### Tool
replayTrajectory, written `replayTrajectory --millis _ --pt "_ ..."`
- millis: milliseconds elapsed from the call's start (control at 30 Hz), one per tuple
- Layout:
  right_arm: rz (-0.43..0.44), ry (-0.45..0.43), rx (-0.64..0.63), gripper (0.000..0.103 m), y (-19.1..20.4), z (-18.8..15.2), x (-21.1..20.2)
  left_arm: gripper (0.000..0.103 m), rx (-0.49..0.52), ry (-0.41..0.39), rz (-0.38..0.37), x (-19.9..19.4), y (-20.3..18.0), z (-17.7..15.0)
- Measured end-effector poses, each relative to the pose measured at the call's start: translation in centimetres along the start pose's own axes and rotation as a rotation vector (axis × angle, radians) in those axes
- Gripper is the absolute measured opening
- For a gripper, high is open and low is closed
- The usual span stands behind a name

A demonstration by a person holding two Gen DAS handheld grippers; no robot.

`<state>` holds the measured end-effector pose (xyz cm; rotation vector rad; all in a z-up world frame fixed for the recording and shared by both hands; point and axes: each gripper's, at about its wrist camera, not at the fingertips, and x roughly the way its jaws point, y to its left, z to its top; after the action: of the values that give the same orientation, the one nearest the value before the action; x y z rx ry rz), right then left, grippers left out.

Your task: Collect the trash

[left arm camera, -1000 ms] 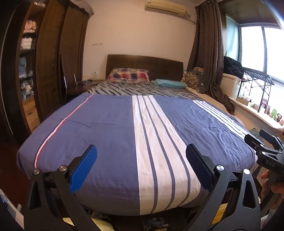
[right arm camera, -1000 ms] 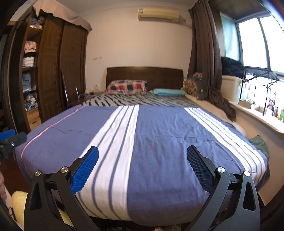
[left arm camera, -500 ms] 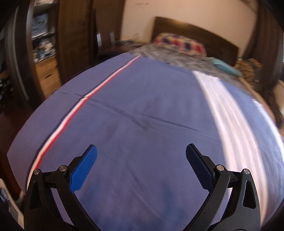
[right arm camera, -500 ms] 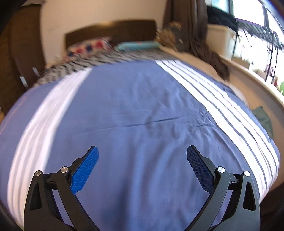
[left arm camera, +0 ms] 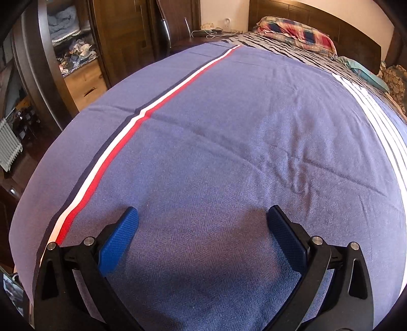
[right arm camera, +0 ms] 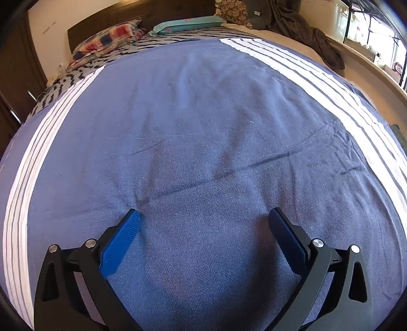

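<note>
No trash shows in either view. My left gripper (left arm camera: 202,216) hangs open just above the blue bedspread (left arm camera: 229,140), right of its red and white stripe (left arm camera: 122,142), with nothing between its blue pads. My right gripper (right arm camera: 203,219) is open too, low over the same bedspread (right arm camera: 203,127) between two bands of white stripes (right arm camera: 23,165), and holds nothing. Both cast a shadow on the cloth right under the fingers.
A checked pillow (left arm camera: 297,30) and a teal pillow (right arm camera: 188,23) lie at the headboard end. A dark wardrobe (left arm camera: 114,38) with open shelves stands left of the bed. A dark curtain (right arm camera: 305,33) and a window ledge (right arm camera: 368,68) run along the right side.
Both grippers have moved forward from the foot of the bed and dropped low over the bedspread, tilting downward. The jaws stayed open.
</note>
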<state>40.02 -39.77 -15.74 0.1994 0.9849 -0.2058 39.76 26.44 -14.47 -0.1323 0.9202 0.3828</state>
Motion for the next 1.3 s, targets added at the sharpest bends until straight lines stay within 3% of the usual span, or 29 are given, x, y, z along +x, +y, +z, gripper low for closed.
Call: replayTrajectory --millis 1300 --pt "0.013 0.0 0.01 0.101 -0.51 0.92 0.28 0.096 0.001 0.01 0.003 0.03 -0.05 0.13"
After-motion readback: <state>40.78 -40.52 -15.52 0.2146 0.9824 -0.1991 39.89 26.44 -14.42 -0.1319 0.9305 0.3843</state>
